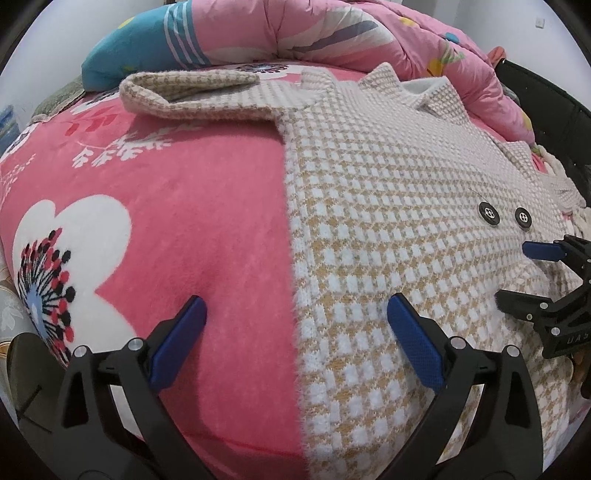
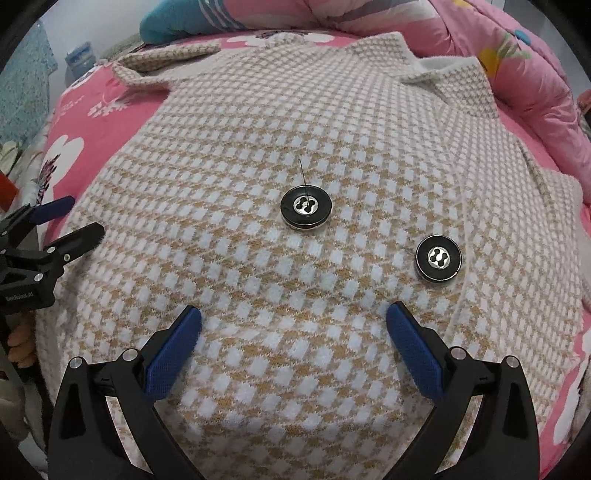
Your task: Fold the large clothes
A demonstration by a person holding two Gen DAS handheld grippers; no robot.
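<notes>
Where two buttons (image 2: 305, 208) show, one coat (image 2: 258, 155) lies.

The coat (image 2: 295, 258) runs off the bottom edge (hem unseen).

One tan-and-white houndstooth knitted coat (image 2: 258, 258) lies spread on the bed, and it carries two round black buttons with silver centres: one nearer the middle (image 2: 305, 209) and one to its right (image 2: 438, 258). One long sleeve (image 1: 192, 98) of the coat shows, folded across at the far left. Under the coat there is one pink plush blanket with white flowers (image 1: 207, 221). Behind it there is one bunched pink quilt with coloured patches (image 1: 332, 29). Two black grippers with blue pads are in view, the left gripper (image 1: 297, 321) and the right gripper (image 2: 293, 321), each with two fingers.
</notes>
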